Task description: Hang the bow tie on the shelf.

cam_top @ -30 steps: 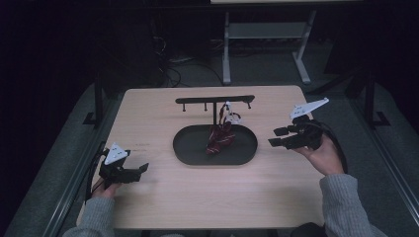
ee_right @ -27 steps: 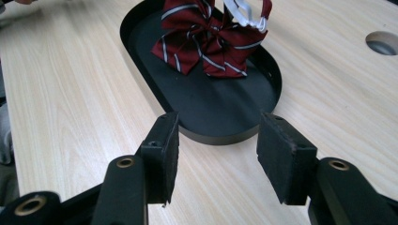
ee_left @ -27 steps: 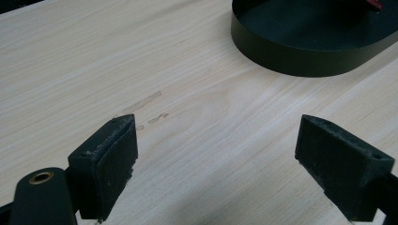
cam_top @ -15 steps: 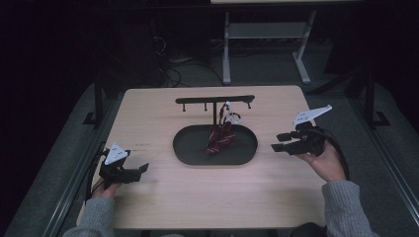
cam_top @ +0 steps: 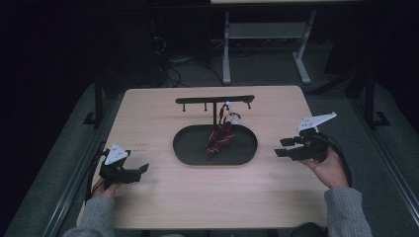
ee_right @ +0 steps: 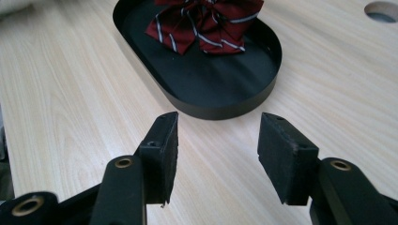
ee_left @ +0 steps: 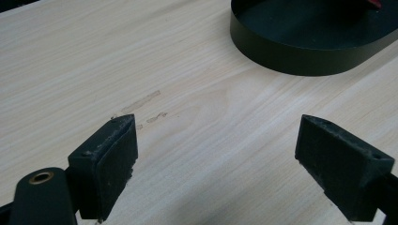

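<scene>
Pale wood table (cam_top: 163, 197), dark room. Red striped bow (cam_top: 220, 138) at centre in black oval tray (cam_top: 188, 153), loop on rack (cam_top: 215, 100). Right gripper (cam_top: 286, 147) at 3 o'clock — lowered since earlier, gaping, empty, likely withdrawing. Left gripper (cam_top: 141, 170) at 8 o'clock — wide, empty.

The table (cam_top: 163, 197) is pale wood-grain, smooth and matt, with faint scuffs at ten o'clock of the left gripper (ee_left: 216, 154); the oval tray (ee_right: 220, 101) looks like thin black metal, satin-finished; the bow tie (ee_right: 206, 21) is striped woven cloth; the jaw pads are rough, matt black.
</scene>
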Motion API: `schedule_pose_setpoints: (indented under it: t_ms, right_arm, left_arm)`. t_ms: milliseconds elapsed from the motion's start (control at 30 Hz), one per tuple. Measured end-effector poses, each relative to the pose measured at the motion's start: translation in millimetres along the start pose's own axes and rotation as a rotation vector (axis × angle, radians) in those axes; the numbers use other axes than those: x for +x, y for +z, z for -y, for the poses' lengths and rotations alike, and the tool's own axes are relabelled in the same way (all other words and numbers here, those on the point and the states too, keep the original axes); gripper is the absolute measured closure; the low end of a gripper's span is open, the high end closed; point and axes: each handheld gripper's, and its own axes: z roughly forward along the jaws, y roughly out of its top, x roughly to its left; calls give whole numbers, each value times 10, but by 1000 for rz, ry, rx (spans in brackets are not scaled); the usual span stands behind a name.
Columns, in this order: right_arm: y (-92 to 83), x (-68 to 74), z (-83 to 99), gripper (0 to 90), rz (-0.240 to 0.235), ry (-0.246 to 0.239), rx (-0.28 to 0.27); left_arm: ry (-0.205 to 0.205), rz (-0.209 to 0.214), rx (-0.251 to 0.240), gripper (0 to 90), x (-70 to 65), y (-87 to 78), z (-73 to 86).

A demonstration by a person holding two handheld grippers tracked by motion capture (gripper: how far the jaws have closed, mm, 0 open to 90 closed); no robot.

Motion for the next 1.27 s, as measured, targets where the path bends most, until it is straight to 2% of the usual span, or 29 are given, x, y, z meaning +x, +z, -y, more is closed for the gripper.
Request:
schedule_pose_setpoints:
  t_ms: [300, 833, 1000, 1267]
  right_arm:
    - [-9, 3, 160, 472, 4, 23, -22]
    - [6, 15, 507, 469, 10, 74, -26]
    - [47, 66, 605, 458, 7, 93, -32]
    - [112, 215, 728, 370, 33, 93, -71]
  left_arm:
    - [0, 1, 2, 131, -3, -1, 0]
    - [3, 4, 2, 130, -12, 5, 6]
    - [4, 6, -3, 130, -18, 9, 6]
    - [6, 5, 0, 130, -14, 19, -1]
